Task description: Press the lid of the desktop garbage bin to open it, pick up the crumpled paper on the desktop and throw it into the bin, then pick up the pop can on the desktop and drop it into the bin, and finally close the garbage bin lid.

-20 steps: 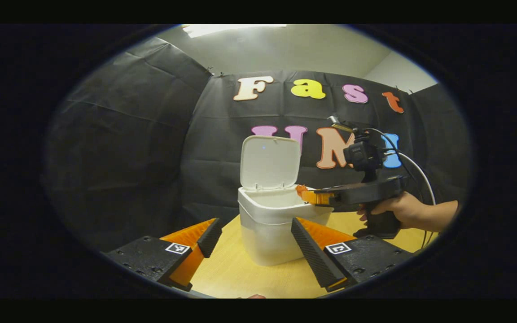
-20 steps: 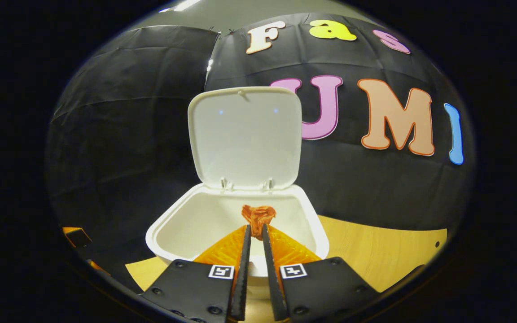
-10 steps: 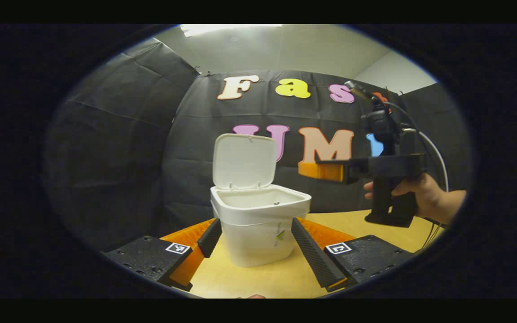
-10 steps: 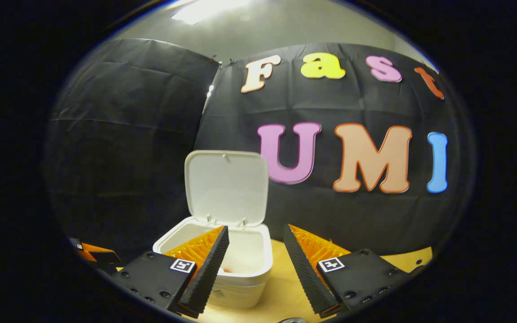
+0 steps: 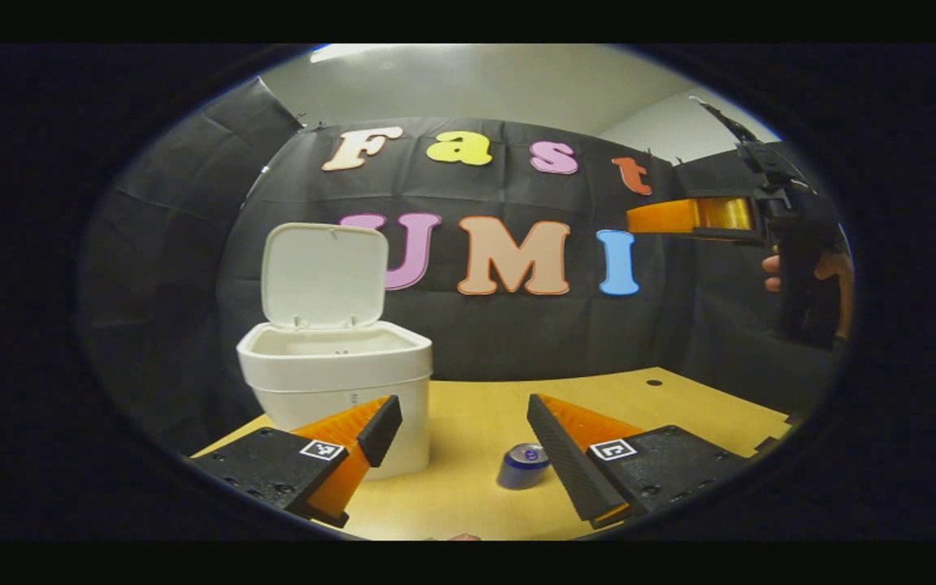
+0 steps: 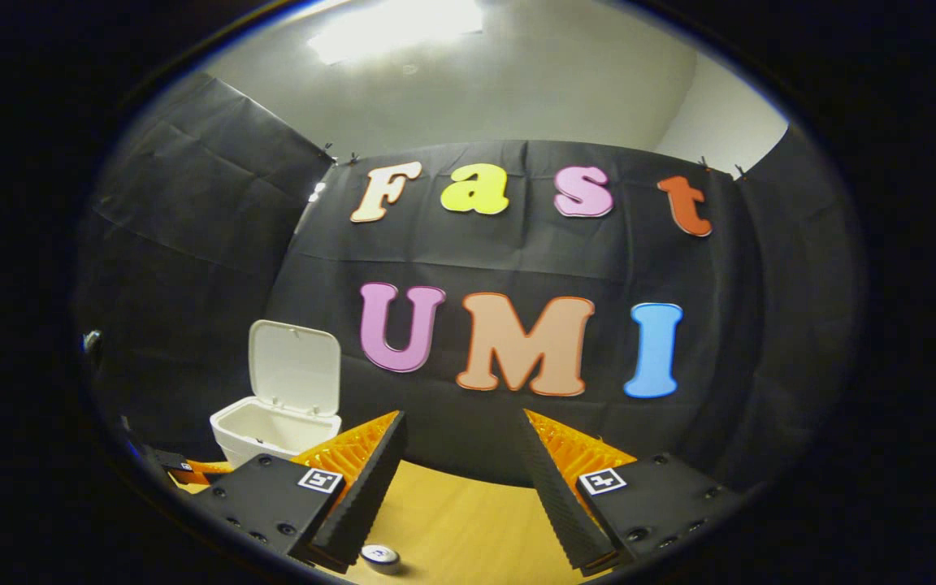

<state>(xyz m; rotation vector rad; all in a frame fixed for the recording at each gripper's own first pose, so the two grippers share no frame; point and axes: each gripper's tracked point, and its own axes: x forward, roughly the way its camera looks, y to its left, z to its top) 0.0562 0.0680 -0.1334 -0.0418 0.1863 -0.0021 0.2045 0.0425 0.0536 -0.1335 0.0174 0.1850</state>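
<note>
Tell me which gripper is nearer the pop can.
The left gripper: the pop can stands upright between its open fingers, while the right gripper is raised, well above the table.

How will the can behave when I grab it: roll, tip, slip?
The can stands upright on the table, so it probably won't roll unless knocked over. It looks small and narrow, so a nudge from one finger may tip it. Its smooth, shiny side may slip; close squarely across the body.

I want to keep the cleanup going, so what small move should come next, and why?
Probably ease the left gripper down and forward around the pop can: it stands upright on the table just beyond the open fingers, and the bin has its lid up. The right gripper hangs open and high.
</note>
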